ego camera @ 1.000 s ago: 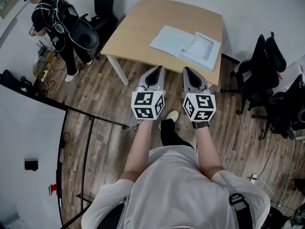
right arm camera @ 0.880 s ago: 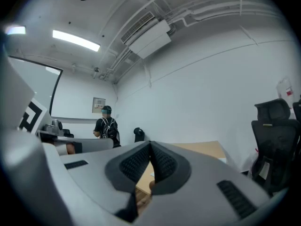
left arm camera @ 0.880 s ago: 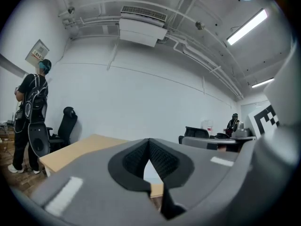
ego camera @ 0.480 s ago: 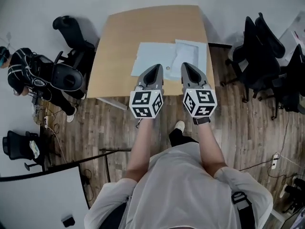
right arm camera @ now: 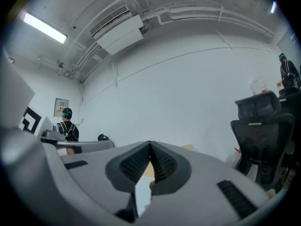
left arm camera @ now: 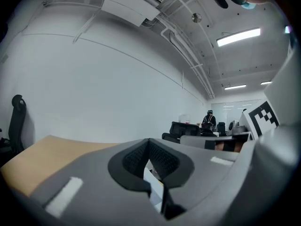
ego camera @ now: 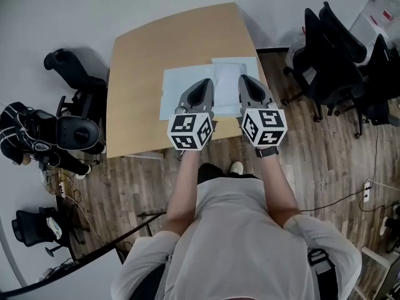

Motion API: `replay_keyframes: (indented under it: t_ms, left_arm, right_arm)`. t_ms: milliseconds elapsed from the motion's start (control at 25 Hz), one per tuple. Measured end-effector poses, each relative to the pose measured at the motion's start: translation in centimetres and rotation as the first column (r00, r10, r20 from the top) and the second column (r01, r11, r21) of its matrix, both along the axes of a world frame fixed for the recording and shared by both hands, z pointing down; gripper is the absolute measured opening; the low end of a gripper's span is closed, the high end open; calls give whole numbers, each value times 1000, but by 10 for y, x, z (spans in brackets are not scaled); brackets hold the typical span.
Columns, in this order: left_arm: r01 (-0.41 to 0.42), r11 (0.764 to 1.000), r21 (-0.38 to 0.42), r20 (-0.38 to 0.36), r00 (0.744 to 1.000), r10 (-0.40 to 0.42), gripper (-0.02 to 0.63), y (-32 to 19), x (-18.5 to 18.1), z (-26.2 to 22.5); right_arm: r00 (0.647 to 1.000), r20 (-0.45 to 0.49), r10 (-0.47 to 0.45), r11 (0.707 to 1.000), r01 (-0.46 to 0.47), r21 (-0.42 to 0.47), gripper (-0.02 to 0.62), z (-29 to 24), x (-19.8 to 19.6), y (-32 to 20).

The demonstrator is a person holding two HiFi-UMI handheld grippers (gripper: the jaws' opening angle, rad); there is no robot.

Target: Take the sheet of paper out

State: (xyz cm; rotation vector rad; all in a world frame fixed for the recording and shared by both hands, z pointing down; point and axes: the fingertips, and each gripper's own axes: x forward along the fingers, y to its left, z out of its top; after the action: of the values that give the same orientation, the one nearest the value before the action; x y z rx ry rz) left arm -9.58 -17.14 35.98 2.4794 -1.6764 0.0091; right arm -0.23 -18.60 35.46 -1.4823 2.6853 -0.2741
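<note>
A pale blue sheet (ego camera: pixel 176 90) lies on the wooden table (ego camera: pixel 162 42), and a clear plastic sleeve (ego camera: pixel 230 72) overlaps its right part. In the head view both grippers are held level, side by side, over the near part of these papers. My left gripper (ego camera: pixel 203 84) is over the blue sheet, and my right gripper (ego camera: pixel 245 80) is over the sleeve's near edge. The left gripper (left arm camera: pixel 149 142) has its jaws pressed together on nothing, with the tabletop (left arm camera: pixel 51 149) beyond it. The right gripper (right arm camera: pixel 150 145) is also shut and empty. I cannot tell what lies inside the sleeve.
Black office chairs (ego camera: pixel 331 55) stand right of the table. Another black chair (ego camera: pixel 72 70) stands at its left. A person in black (ego camera: pixel 28 136) is at the far left, beside cables on the floor. The table's near edge (ego camera: pixel 144 152) is just ahead of my body.
The table has come much closer and turned in the head view. Both grippers, earlier over the floor short of it, now reach over its near edge and the papers. Jaws stayed shut.
</note>
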Motion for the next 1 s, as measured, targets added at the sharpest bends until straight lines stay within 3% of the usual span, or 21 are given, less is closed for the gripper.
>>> replay_keyframes:
  t_ms: [360, 600, 1000]
  left_arm:
    - [-62, 997, -49, 20, 998, 63, 9, -45, -3, 27]
    - [-116, 987, -115, -11, 993, 115, 9, -90, -4, 56]
    - [-139, 935, -326, -15, 990, 142, 11, -141, -28, 144]
  right_arm:
    - [999, -21, 35, 999, -35, -22, 12, 20, -14, -24]
    - [995, -45, 84, 995, -87, -52, 12, 32, -12, -59]
    - [991, -71, 117, 965, -130, -226, 12, 103, -20, -107]
